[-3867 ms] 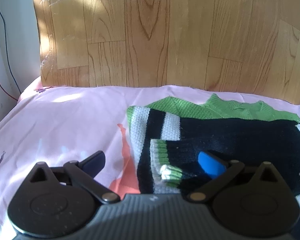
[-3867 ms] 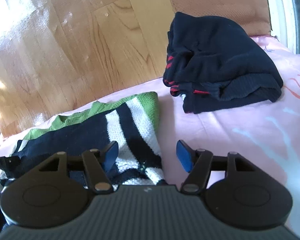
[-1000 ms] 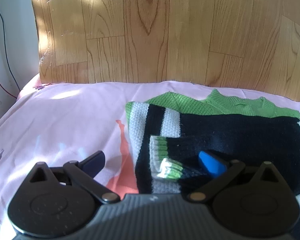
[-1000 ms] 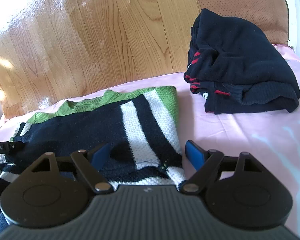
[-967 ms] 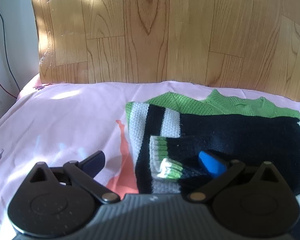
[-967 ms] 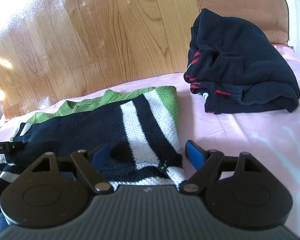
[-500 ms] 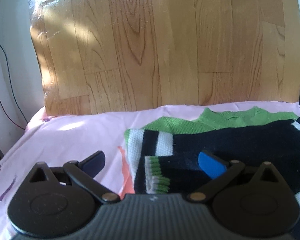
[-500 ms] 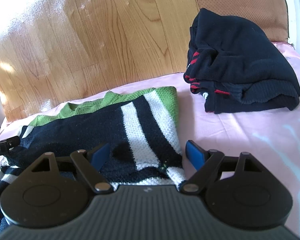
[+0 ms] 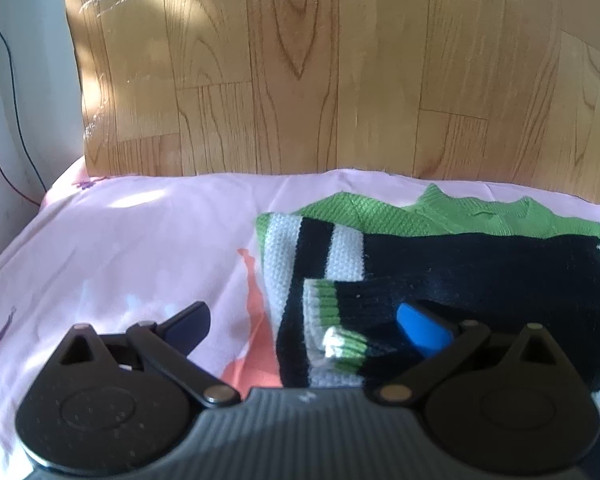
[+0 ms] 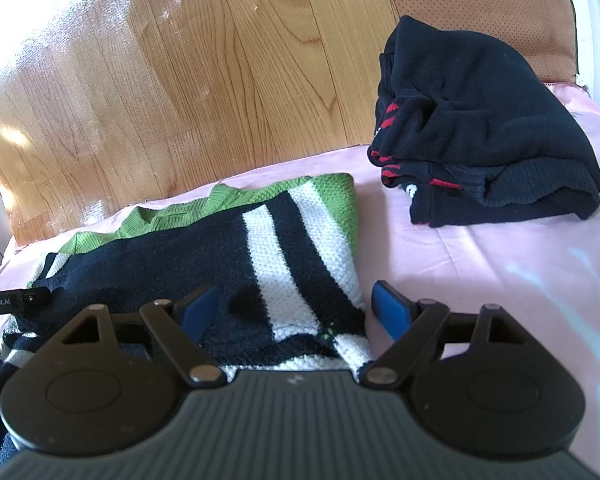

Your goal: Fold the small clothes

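Note:
A small knit sweater, black with white stripes and green shoulders [image 9: 440,256], lies flat on the pink sheet [image 9: 140,248], both sleeves folded in over the body. My left gripper [image 9: 304,324] is open, straddling the sweater's left lower edge and its striped cuff [image 9: 336,340]. In the right wrist view the same sweater [image 10: 228,248] lies ahead. My right gripper [image 10: 296,304] is open, its fingers set wide over the sweater's right lower edge.
A folded dark navy garment with red trim [image 10: 480,136] sits on the sheet at the right. A wood-grain headboard [image 9: 320,72] rises behind the bed. A brown cushion [image 10: 480,4] leans at the back right. A cable [image 9: 4,80] hangs at the left wall.
Half a second ago the left gripper was raised and tilted up; it has come back down close over the sweater's left edge and cuff. The right gripper has barely moved. Both stay open.

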### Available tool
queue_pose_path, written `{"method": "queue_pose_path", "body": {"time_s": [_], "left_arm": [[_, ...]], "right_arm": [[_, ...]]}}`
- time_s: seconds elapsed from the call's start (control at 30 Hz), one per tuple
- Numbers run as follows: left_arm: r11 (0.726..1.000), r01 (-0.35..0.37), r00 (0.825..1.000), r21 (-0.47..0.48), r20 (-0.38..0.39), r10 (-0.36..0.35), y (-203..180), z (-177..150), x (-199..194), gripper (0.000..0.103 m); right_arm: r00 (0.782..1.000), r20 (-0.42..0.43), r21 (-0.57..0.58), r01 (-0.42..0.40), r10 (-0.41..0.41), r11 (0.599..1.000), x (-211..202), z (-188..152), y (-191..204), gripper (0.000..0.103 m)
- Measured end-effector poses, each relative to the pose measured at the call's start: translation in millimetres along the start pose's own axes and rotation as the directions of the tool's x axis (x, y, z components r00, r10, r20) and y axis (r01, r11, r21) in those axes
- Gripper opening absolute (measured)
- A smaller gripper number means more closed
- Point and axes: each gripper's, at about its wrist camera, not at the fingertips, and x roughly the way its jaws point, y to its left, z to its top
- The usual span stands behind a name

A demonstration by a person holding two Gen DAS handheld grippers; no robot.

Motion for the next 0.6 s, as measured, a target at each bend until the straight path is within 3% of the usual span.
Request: {"method": "queue_pose_path", "body": {"time_s": [0.43, 0.6], "left_arm": [[1.0, 0.016, 1.0, -0.017, -0.02, -0.017, 2.8, -0.1, 3.0, 0.103], [0.996, 0.054, 0.997, -0.065, -0.043, -0.057, 9.8, -0.5, 7.8, 0.103]], "right_arm": [[1.0, -0.001, 0.0, -0.001, 0.001, 1.0, 0.0, 0.1, 0.1, 0.086], [1.0, -0.002, 0.0, -0.001, 0.001, 1.0, 0.2, 0.1, 0.0, 0.086]]}}
